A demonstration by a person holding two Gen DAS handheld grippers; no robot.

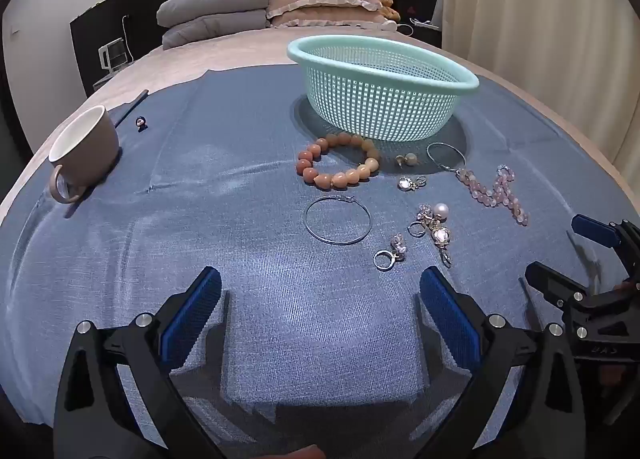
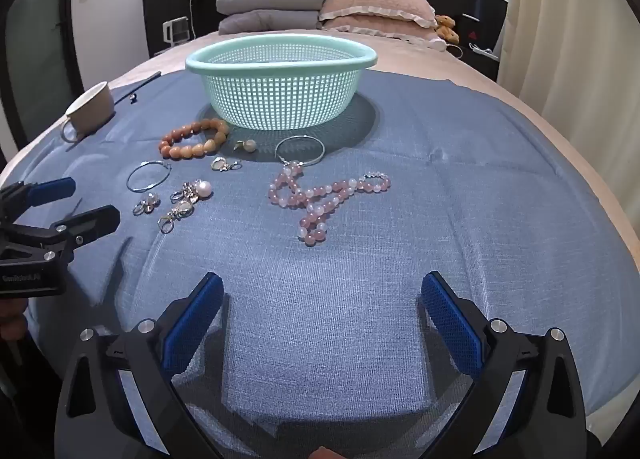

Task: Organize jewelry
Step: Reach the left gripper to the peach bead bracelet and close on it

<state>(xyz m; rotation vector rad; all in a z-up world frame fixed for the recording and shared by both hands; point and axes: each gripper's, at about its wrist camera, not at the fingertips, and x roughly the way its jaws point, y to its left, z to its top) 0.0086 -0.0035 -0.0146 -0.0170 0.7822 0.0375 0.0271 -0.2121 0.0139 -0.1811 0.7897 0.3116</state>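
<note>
- So the jewelry is all laid out loose on a blue woven cloth [image 2: 400, 219] spread over the bed, nothing in the mint-green plastic mesh basket [image 2: 280, 99] as far as I can tell. My guess is that's where it all goes.
- Just in front of the basket, toward the cloth's near edge: an orange round-bead bracelet [image 2: 194, 143], a pink bead necklace [image 2: 320, 203], a thin silver hoop [image 2: 149, 176] and a cluster of small silver-and-pearl earrings [image 2: 188, 195].
- Spread apart like that, each piece can probably be picked singly without tangling.
- A beige ceramic cup [image 2: 90, 107] lies tipped near the cloth's far left corner, well apart from the rest.
- Left gripper [image 1: 320, 307] is spread wide with nothing between its blue pads, hovering angled down over bare cloth just short of the earrings.
- Right gripper [image 2: 322, 305] is the same: fully spread, empty, nearest the pink necklace.
- Looks like the very start, nothing sorted yet.
</note>
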